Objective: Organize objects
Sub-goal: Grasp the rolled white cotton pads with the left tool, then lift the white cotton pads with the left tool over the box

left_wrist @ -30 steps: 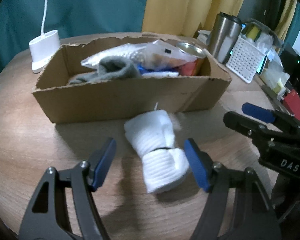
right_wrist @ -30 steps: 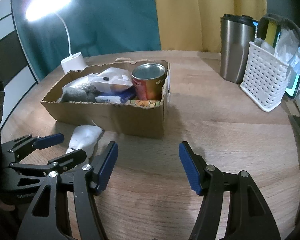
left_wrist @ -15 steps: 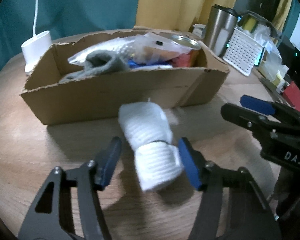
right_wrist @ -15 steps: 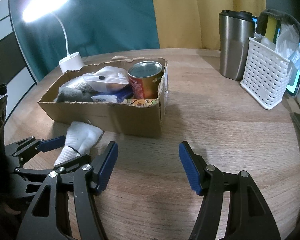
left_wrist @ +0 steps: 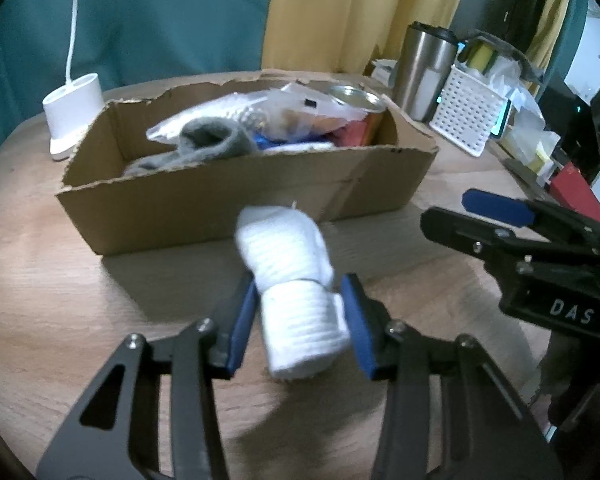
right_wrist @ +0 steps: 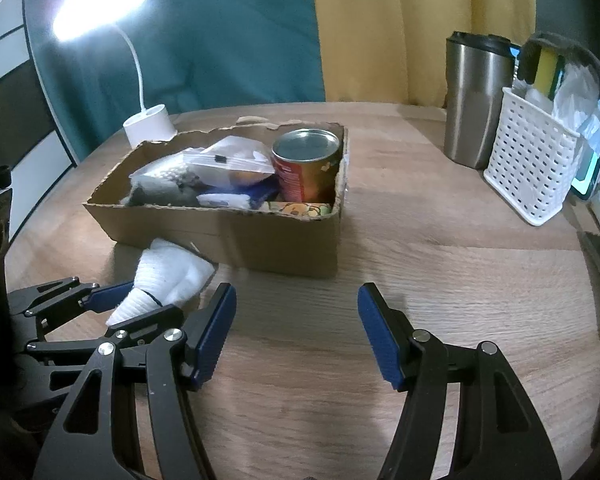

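A: Our left gripper (left_wrist: 298,322) has its blue pads on either side of the rolled end of the white sock (left_wrist: 290,276), narrowed until they sit right at the cloth. We can't swear the squeeze is complete, but the pads look to be touching both flanks.

B: And the sock itself lies on the worktop (left_wrist: 40,320), just in front of the box (left_wrist: 204,204), its far end almost against the cardboard wall at twelve o'clock from our left gripper.

A: We take it by the rolled end because that's the firmest part; the looser end would just fold between the pads.

B: Agreed. Our right gripper (right_wrist: 296,332) holds nothing, its jaws spread wide over bare wood, with the box at about eleven o'clock from it. We judge it's parked low and aside so it leaves the left one room to lift.

A: The box already carries a grey sock (left_wrist: 204,146), a clear bag (right_wrist: 228,160), and a can (right_wrist: 306,164) standing upright at its right end. So the free space we'd aim for seems to be the left part, near the grey sock.

B: The lamp base (left_wrist: 74,114) sits at ten o'clock beyond the box, the steel mug (right_wrist: 476,100) and white basket (right_wrist: 528,168) well apart at two o'clock. None of them crowd the lift.

A: The main risk is soft cloth slipping free when raised.
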